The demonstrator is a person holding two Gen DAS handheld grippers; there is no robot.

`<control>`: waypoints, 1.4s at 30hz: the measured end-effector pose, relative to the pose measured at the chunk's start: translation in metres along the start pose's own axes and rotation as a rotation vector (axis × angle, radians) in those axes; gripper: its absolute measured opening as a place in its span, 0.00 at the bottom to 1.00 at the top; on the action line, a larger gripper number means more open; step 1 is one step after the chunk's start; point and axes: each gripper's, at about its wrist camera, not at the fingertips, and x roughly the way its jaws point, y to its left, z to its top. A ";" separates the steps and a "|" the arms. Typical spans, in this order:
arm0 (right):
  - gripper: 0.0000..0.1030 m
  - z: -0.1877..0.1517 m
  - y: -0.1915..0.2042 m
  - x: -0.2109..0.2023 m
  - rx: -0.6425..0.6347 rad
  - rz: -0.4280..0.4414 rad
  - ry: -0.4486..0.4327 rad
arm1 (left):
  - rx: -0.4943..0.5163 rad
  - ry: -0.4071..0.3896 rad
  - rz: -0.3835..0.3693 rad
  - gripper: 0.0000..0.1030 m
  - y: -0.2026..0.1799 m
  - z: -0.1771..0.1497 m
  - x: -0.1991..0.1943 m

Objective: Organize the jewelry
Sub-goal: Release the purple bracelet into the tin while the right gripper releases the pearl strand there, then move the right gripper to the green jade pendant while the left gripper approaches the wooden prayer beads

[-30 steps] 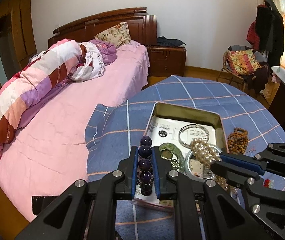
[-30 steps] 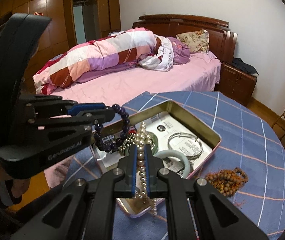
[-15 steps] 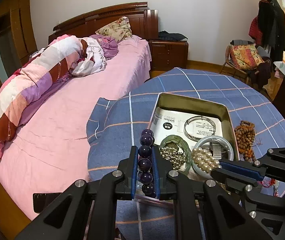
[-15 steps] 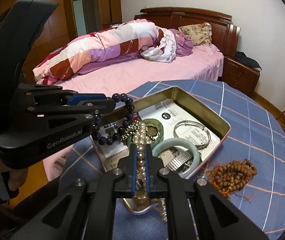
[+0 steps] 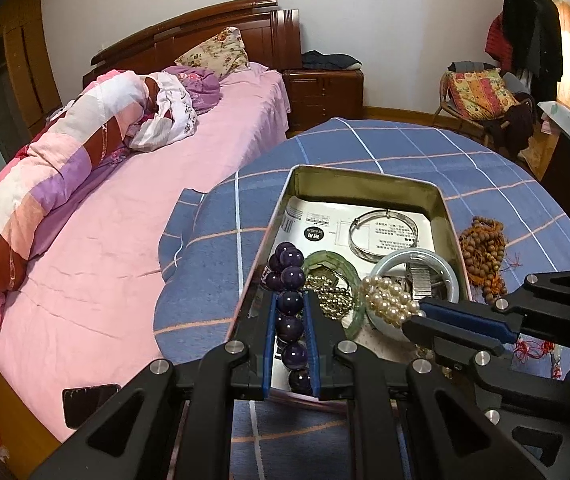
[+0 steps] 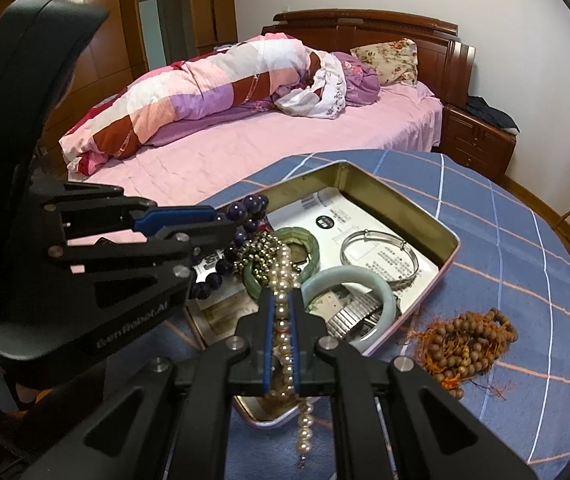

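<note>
A gold metal tin [image 5: 367,177] [image 6: 451,246] sits on the blue checked tablecloth. My left gripper [image 5: 290,298] [image 6: 221,222] is shut on a dark purple bead bracelet [image 5: 289,276] [image 6: 245,210] and holds it low over the tin's near left corner. My right gripper [image 6: 281,300] [image 5: 415,316] is shut on a pearl necklace [image 6: 281,276] [image 5: 387,298], whose bunched end rests in the tin. In the tin lie a green jade bangle [image 5: 335,264], a pale jade bangle [image 6: 349,280], a silver bangle [image 5: 383,234] and a gold bead chain [image 5: 331,290].
A heap of brown wooden beads [image 5: 483,246] [image 6: 463,342] lies on the cloth right of the tin. A red cord charm [image 5: 533,350] lies near the right gripper. A pink bed [image 5: 125,208] stands left of the table, and a chair [image 5: 481,96] behind it.
Both grippers have come down and forward toward the tin, each still holding its string. The purple bracelet and the pearls now reach into the tin's near end.
</note>
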 end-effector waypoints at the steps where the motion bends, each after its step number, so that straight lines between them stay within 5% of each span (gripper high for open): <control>1: 0.09 0.000 0.000 0.000 0.001 0.000 0.000 | 0.001 0.002 -0.002 0.13 0.000 -0.001 0.000; 18: 0.11 -0.001 -0.003 -0.001 0.013 0.003 -0.001 | -0.014 0.018 -0.021 0.19 0.000 -0.003 0.005; 20: 0.28 -0.001 -0.006 -0.001 0.024 0.018 -0.002 | -0.011 0.015 -0.007 0.36 0.000 -0.002 0.005; 25: 0.46 -0.002 -0.020 -0.010 0.068 -0.003 -0.016 | -0.031 -0.009 0.010 0.65 0.002 0.000 0.001; 32: 0.64 -0.007 -0.027 -0.023 0.083 -0.019 -0.040 | -0.026 -0.013 0.020 0.66 0.001 -0.001 0.000; 42: 0.67 -0.018 -0.047 -0.030 0.125 -0.049 -0.038 | -0.037 0.006 0.050 0.66 0.003 -0.004 0.005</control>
